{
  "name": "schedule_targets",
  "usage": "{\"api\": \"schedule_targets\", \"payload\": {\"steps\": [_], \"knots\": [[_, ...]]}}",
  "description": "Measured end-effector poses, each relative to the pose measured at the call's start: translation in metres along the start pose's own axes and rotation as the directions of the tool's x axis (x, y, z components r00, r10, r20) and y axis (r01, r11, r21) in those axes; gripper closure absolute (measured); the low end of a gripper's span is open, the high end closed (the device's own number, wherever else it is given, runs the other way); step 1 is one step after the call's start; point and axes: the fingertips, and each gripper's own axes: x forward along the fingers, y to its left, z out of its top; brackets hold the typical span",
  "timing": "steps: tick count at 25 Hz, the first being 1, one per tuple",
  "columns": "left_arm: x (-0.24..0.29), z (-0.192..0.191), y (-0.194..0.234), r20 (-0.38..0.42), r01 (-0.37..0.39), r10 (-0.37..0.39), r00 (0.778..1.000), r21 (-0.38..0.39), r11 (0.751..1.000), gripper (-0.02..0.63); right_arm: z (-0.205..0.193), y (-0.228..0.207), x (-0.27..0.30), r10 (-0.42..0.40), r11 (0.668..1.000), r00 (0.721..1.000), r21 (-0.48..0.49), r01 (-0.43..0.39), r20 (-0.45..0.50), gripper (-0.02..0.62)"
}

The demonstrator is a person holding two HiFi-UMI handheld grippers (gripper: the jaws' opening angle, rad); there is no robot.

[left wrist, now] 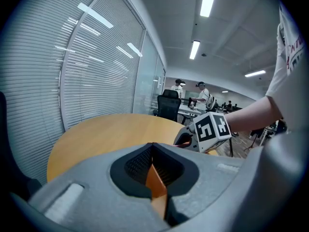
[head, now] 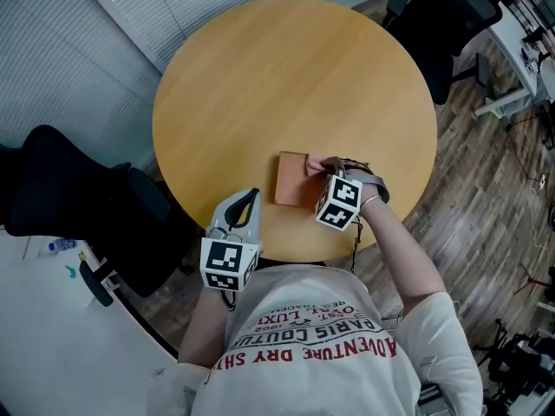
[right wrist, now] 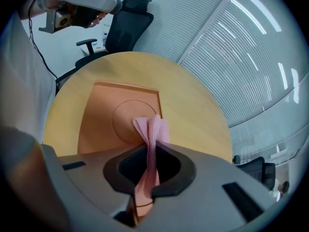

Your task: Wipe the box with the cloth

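A flat orange box (head: 292, 180) lies on the round wooden table (head: 286, 85), near its front edge. In the right gripper view the box (right wrist: 111, 117) fills the middle, with a round mark on its lid. My right gripper (right wrist: 150, 129) is shut on a bunched pink cloth (right wrist: 153, 132), which rests on the box's right part. The head view shows that cloth (head: 317, 165) at the box's right edge, under the right gripper (head: 329, 177). My left gripper (head: 245, 204) hangs at the table's front edge, left of the box, jaws shut and empty (left wrist: 153, 170).
A black office chair (head: 78, 206) stands left of the table, another (head: 438, 20) at the far right. Window blinds (head: 52, 68) run along the left. The table's far half (head: 286, 59) is bare wood. Cables lie on the wooden floor (head: 494, 172) to the right.
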Motion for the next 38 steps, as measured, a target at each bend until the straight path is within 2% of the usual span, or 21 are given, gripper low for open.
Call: {"api": "schedule_targets", "payload": {"steps": [8,18,26,38], "knots": [[0.000,-0.004,0.000,-0.012,0.004,-0.004,1.000,0.008,1.000,0.597,0.001,0.006,-0.002,0.022,1.000,1.000,0.008,-0.022,-0.004,0.563],[-0.003,-0.012,-0.003,-0.030,0.030,-0.029,0.999,0.025,0.999,0.597,-0.001,0.027,-0.011,0.072,0.994,0.997,0.086,-0.071,0.002,0.563],[-0.007,-0.015,-0.008,-0.034,0.060,-0.059,0.998,0.041,0.997,0.597,-0.003,0.050,-0.023,0.083,0.994,0.997,0.074,-0.082,-0.004,0.563],[-0.011,-0.023,-0.023,-0.042,0.126,-0.123,0.991,0.057,0.990,0.597,-0.001,0.092,-0.041,0.117,0.983,0.993,0.140,-0.118,0.014,0.563]]}}
